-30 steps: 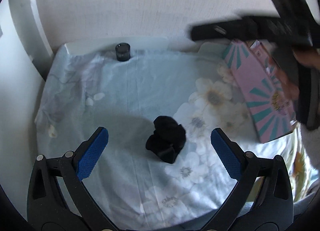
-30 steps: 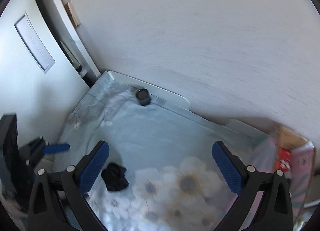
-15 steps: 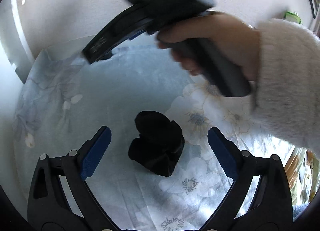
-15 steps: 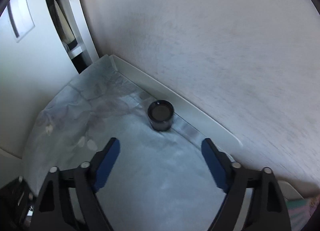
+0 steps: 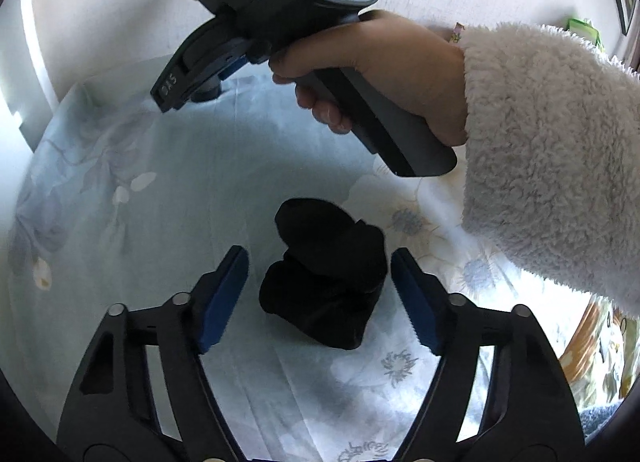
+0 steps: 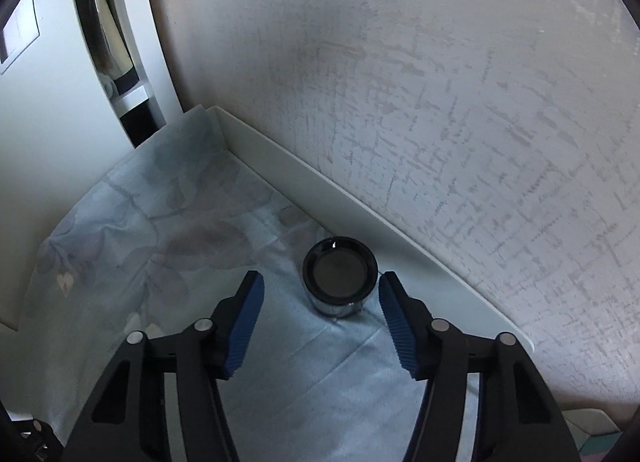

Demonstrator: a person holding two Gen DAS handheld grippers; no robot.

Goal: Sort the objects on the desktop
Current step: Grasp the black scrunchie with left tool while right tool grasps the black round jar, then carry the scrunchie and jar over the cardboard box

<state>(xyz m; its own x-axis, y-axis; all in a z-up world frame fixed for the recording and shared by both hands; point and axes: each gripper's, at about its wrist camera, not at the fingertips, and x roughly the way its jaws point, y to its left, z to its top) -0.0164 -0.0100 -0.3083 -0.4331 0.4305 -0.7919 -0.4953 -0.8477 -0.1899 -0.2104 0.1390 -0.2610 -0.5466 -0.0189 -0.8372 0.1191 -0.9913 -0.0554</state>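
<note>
Right now a black bundle of cloth lies on the flower-printed cloth that covers the counter, and it sits between the blue pads of my left gripper. Those jaws are closing around it; a thin gap shows on each side, so the pads are not pressing it yet. The pad at about 3 o'clock of the bundle is just beside it, the one at 9 o'clock a little further off.

Meanwhile a small dark round jar stands upright on the same cloth, just beside the low white ledge at the foot of the textured wall. My right gripper has it between the fingertips, and these jaws are closing too, with the pads clear of the jar on both sides.

From the left wrist view, my right hand in a fluffy cream sleeve grips the right gripper's dark handle at 12 o'clock of the bundle, well apart from it.
</note>
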